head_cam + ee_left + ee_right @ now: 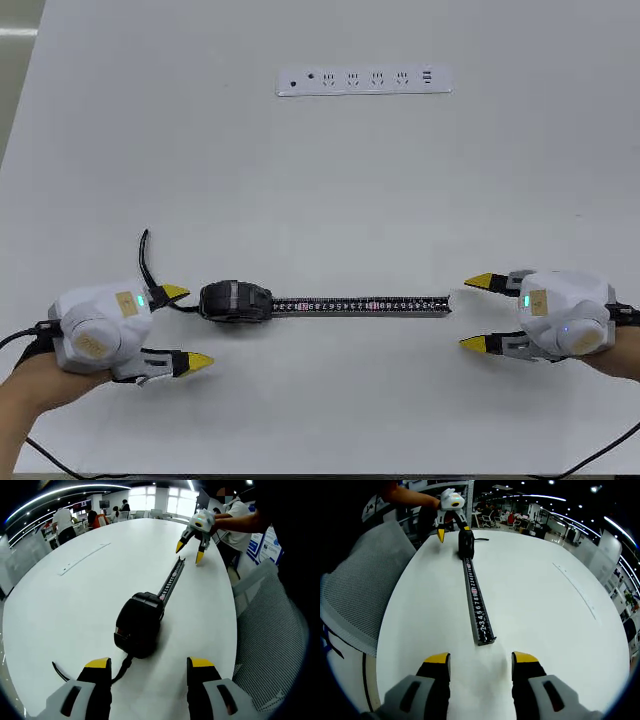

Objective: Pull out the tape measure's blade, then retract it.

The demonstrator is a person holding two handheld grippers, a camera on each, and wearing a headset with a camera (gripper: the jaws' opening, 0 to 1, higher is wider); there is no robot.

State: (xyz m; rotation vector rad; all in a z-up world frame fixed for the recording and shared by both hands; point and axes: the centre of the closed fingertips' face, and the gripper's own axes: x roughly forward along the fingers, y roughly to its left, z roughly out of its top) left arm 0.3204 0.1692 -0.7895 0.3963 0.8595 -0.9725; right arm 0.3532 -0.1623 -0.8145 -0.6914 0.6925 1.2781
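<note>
Blade (pixel 360 305) extended; left tongs (pixel 190 326), right tongs (pixel 475 313) gaping.

On the white table (pixel 300 180) a black tape measure (pixel 235 301) lies with its blade (pixel 360 306) drawn out flat to the right, numbers facing up. The left gripper (pixel 190 326) sits just left of the case, its yellow-tipped jaws spread apart and not touching it; a dark strap (pixel 146 260) curls up from behind it. The right gripper (pixel 475 313) faces the blade's free end, close by but apart, jaws spread and holding nothing. A white power strip (pixel 364 80) lies at the far side.
</note>
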